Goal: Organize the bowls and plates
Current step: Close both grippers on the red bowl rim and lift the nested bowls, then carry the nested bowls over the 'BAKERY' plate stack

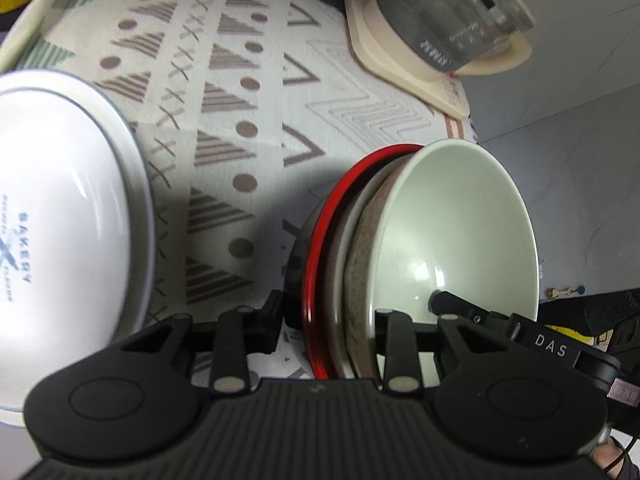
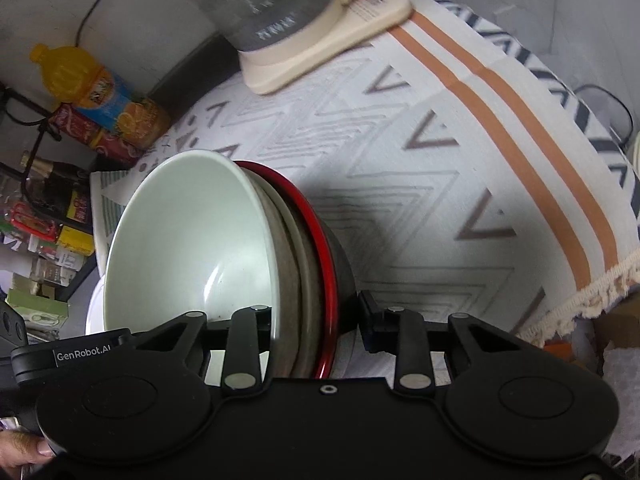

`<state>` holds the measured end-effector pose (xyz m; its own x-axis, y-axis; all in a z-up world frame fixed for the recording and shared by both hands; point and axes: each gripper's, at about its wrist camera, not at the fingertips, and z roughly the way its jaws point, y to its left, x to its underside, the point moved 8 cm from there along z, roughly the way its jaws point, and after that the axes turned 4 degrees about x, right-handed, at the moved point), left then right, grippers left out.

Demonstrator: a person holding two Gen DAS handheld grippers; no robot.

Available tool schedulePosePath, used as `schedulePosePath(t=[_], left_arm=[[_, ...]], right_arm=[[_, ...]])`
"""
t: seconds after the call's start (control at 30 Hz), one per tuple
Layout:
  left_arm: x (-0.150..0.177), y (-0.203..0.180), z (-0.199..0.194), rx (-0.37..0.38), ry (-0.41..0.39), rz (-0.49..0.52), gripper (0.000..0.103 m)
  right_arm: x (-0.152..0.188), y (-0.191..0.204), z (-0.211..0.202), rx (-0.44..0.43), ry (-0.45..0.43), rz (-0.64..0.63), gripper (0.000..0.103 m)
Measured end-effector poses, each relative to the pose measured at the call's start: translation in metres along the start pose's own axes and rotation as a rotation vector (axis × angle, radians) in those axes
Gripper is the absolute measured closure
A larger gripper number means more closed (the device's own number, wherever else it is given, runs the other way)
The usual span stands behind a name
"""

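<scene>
**While both grippers grip the nested bowls, the plate waits aside**

Seen from each wrist camera, a stack of nested bowls is pinched across its rims from opposite sides. The left gripper has one finger inside the pale green bowl and the other outside the red-rimmed black bowl, clenched on the whole stack. The right gripper clamps the same stack in the same way from the other side. Between the green and red-rimmed bowls sit at least one speckled grey bowl and one pale one, tightly nested.

The stack appears tilted on edge over the patterned tablecloth; whether it touches the cloth cannot be told. Beyond it, at the table's far edge, stands an electric kettle on its cream base. Near the left edge lies a white oval plate printed "BAKERY", well apart from the bowls.

By this evidence the bowls are already gathered into one pile. Setting that pile down and placing the plate probably remain.
</scene>
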<state>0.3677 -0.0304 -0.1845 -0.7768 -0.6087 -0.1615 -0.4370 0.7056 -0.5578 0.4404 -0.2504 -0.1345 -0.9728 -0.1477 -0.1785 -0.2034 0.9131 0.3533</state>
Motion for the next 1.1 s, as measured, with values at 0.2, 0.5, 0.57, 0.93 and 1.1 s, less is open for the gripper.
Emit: schedulePosePath(t=[0.2, 0.5, 0.57, 0.93, 1.1], left_arm=[[-0.011, 0.001, -0.034, -0.011, -0.069, -0.002, 0.072], [-0.028, 0.016, -0.085, -0.011, -0.185, -0.045, 0.072], [-0.028, 0.023, -0.094, -0.013, -0.206, -0.064, 0.072], [-0.022, 0.073, -0.137, -0.045, -0.294, -0.174, 0.072], [-0.016, 0.093, -0.151, -0.064, -0.321, -0.217, 0.072]], right_arm=[[-0.011, 0.028, -0.011, -0.025, -0.048, -0.042, 0.072], [-0.026, 0.081, -0.022, -0.088, -0.094, -0.157, 0.072], [-0.025, 0.092, -0.023, -0.101, -0.096, -0.176, 0.072], [-0.012, 0.154, -0.013, -0.157, -0.069, -0.288, 0.072], [0.000, 0.179, -0.006, -0.177, -0.040, -0.333, 0.072]])
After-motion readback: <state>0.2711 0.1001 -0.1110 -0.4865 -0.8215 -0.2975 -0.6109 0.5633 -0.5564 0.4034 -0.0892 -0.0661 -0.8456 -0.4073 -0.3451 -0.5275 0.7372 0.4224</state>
